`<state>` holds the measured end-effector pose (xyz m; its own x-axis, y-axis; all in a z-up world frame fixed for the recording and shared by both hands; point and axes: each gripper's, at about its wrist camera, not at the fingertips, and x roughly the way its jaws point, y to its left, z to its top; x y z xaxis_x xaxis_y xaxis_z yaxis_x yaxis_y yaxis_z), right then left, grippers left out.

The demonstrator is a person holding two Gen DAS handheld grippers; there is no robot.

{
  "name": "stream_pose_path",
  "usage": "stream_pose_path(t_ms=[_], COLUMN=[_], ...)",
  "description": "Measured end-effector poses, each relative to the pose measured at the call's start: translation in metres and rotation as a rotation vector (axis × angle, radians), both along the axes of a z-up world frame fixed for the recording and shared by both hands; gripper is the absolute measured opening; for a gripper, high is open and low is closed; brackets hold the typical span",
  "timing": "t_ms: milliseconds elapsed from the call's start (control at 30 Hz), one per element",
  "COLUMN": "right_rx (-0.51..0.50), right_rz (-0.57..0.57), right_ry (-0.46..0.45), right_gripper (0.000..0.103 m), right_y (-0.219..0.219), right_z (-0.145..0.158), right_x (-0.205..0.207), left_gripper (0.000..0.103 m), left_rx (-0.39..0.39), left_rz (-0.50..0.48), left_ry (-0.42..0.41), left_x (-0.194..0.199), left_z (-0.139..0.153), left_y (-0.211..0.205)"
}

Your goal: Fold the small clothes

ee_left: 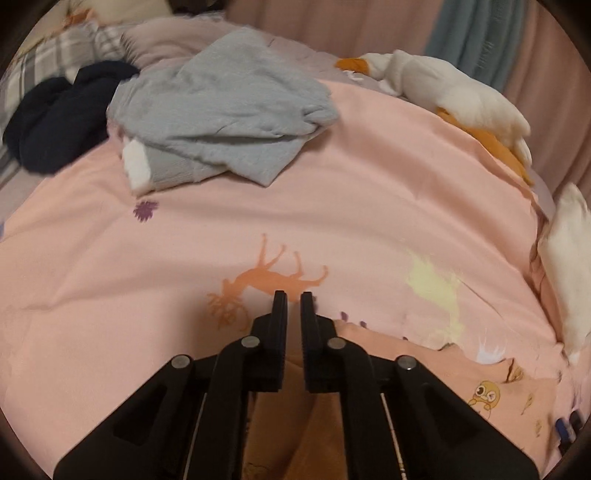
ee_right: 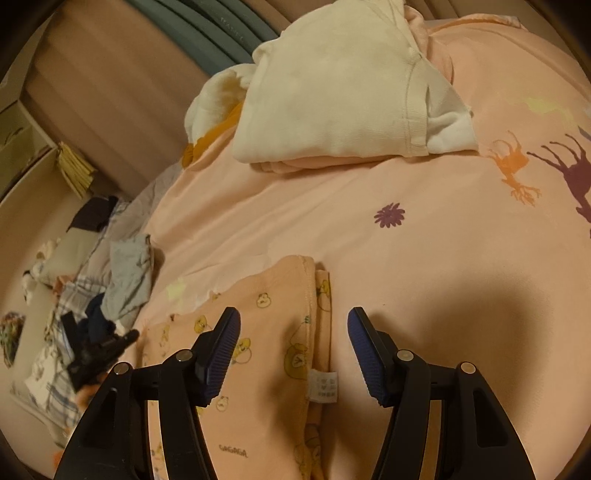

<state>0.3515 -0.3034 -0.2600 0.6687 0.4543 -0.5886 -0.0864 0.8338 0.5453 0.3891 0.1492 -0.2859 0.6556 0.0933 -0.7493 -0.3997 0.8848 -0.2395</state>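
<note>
While the right gripper (ee_right: 293,319) is hovering with jaws spread over the peach bear-print garment (ee_right: 258,354) lying lengthwise under it on the pink duvet (ee_right: 424,258), the left gripper (ee_left: 293,301) is pointing beyond it, nearly closed and empty

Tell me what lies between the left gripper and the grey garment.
In the left wrist view, only bare pink bedcover with printed deer and flower; nothing lies between the left gripper and grey garment.

A home bedroom — a bed with a pink printed duvet (ee_left: 332,192), curtains (ee_left: 332,26) behind.
</note>
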Motion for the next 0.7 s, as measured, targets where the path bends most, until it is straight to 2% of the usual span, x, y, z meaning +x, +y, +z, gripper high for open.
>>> stream_pose_path(t_ms=[67,100,133,167,200,267,333,400,467,567,633,700], right_rx=[-0.005,-0.005,-0.001,0.009,0.018,0.018,-0.003,-0.036,-0.046,-0.048,-0.068,-0.076], right_rz=[0.008,0.012,0.011,0.009,0.01,0.022,0.017,0.012,0.018,0.036,0.03,0.025], right_ry=[-0.006,-0.008,-0.008,-0.005,0.001,0.015,0.027,0.035,0.039,0.036,0.036,0.046], right_gripper=[0.062,0.062,0.062,0.062,0.062,0.062,0.062,0.062,0.062,0.062,0.062,0.062], right_y=[0.001,0.001,0.0,0.001,0.001,0.003,0.006,0.01,0.012,0.015,0.016,0.015], right_z=[0.001,0.003,0.003,0.003,0.002,-0.001,-0.003,-0.005,-0.005,-0.006,-0.006,-0.008], right_x=[-0.001,-0.001,-0.002,-0.002,-0.002,0.0,0.001,0.002,0.002,0.002,0.002,0.003], left_gripper=[0.019,0.02,0.023,0.033,0.048,0.062,0.059,0.03,0.027,0.008,0.007,0.004], left_rx=[-0.129,-0.203,-0.239,-0.254,-0.248,-0.204,-0.16,-0.148,-0.122,-0.058,-0.023,0.083], left_rz=[-0.003,-0.036,-0.063,-0.096,-0.126,-0.179,-0.223,-0.237,-0.227,-0.197,-0.165,-0.096], left_ry=[0.046,0.043,0.038,0.033,0.025,0.026,0.076,0.131,0.101,0.083,0.058,0.066], left_x=[-0.007,-0.014,-0.021,-0.029,-0.036,-0.049,-0.054,-0.054,-0.055,-0.058,-0.062,-0.063], left_z=[0.0,0.003,0.006,0.012,0.016,0.017,0.005,-0.011,-0.017,-0.009,-0.003,0.0], left_y=[0.011,0.014,0.014,0.011,0.007,-0.003,-0.017,-0.027,-0.031,-0.03,-0.022,-0.009])
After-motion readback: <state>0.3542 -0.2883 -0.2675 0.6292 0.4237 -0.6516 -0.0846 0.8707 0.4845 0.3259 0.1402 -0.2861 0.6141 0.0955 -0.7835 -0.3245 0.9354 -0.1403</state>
